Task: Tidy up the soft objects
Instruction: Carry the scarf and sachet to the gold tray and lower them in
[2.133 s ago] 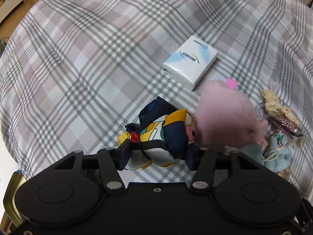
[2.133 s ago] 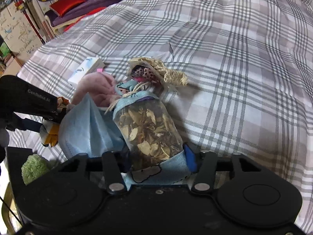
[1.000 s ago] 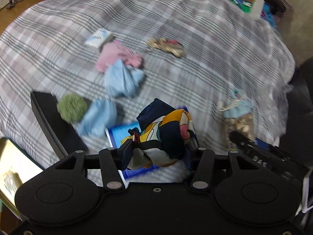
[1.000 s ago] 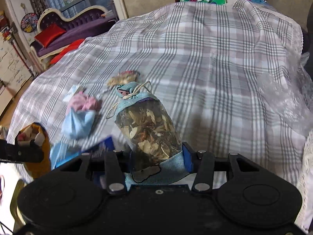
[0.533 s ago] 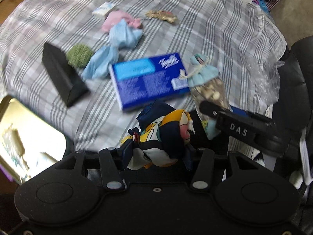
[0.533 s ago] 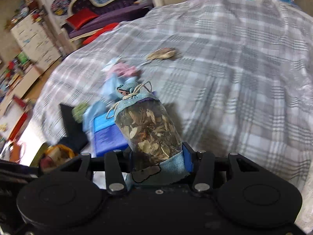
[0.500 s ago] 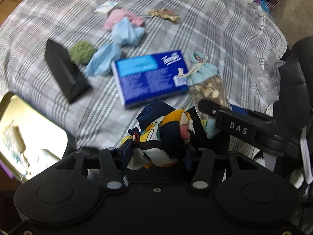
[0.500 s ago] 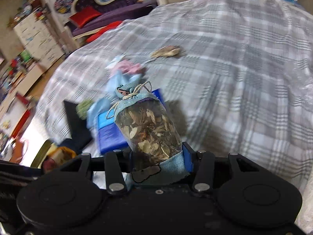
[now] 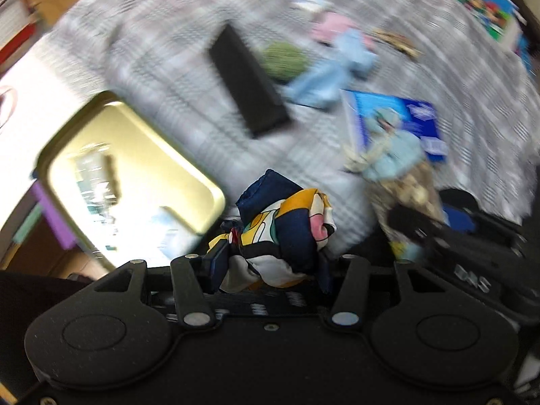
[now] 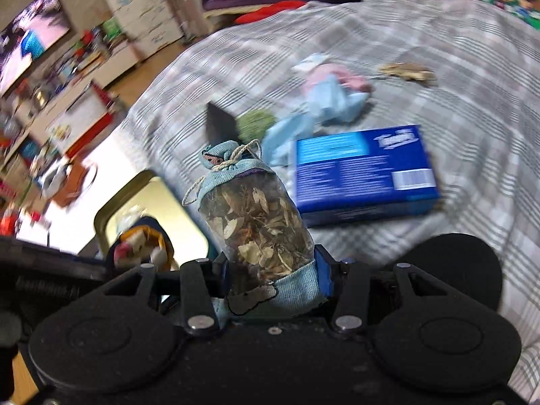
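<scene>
Gold tray (image 9: 60, 148): lying at the left, off the near edge of the plaid-covered table (image 9: 162, 33); its shiny bed is glaring white and I cannot tell whether anything is sitting in it yet.
Left gripper (image 9: 270, 263): jaws drawn nearly together and pinching a bunched patterned silk scarf (image 9: 283, 229) in navy, yellow, white and pink; the bundle is hanging just right of the tray's near corner, above the table edge.
Black box (image 9: 246, 81): lying flat beyond the tray, with a green fuzzy ball (image 9: 285, 59) just beside its right side.
Loose cloths: a light blue cloth (image 9: 334, 71) and a pink cloth (image 9: 330, 28) are lying crumpled together further back, a small white tissue pack (image 9: 312, 1) behind them.
Blue tissue box (image 10: 364, 172): resting flat on the table, right of the cloths.
Right gripper (image 10: 270, 276): jaws closed a good way on the base of a sachet of dried leaves (image 10: 256, 216), its drawstring neck pointing forward; it is being carried over the table's near edge, right of the tray.
Beaded trinket (image 10: 405, 71): lying alone at the far right; too blurred to name better.
Progress: judging from this, early to middle. Two soft things are in the air and seemingly bound for the tray; the blue cloth, pink cloth and green ball remain on the table.
</scene>
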Tool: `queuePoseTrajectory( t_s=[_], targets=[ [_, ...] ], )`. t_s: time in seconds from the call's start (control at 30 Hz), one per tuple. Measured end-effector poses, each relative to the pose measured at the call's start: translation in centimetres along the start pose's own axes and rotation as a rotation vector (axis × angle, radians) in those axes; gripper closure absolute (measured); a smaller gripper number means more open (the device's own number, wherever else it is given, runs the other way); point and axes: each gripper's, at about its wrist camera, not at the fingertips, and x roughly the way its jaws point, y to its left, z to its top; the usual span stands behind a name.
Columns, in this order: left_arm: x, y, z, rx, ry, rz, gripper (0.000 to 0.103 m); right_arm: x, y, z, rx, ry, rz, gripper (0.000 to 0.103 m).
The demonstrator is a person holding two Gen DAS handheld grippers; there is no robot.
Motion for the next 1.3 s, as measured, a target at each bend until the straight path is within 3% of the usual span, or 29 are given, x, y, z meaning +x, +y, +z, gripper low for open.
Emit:
queuePoseTrajectory(
  t_s=[0.4,0.67,1.03,1.3],
  targets=[
    [1.5,13.1,3.4,-0.262,-0.043,0.159,0.053,5.4,9.1,2.2,-0.139,0.111,0.038,0.056],
    [4.4,19.4,5.1,-0.378,-0.021,0.184,0.053,9.9,13.6,3.1,-0.202,0.206,0.026,0.056],
    [8.9,22.7,6.6,-0.458,0.057,0.203,0.052,16.6,16.9,4.0,-0.252,0.314,-0.032,0.056],
    [8.6,22.5,6.8,-0.465,0.028,0.184,0.050,18.5,18.4,4.8,-0.237,0.318,-0.027,0.056]
  ],
)
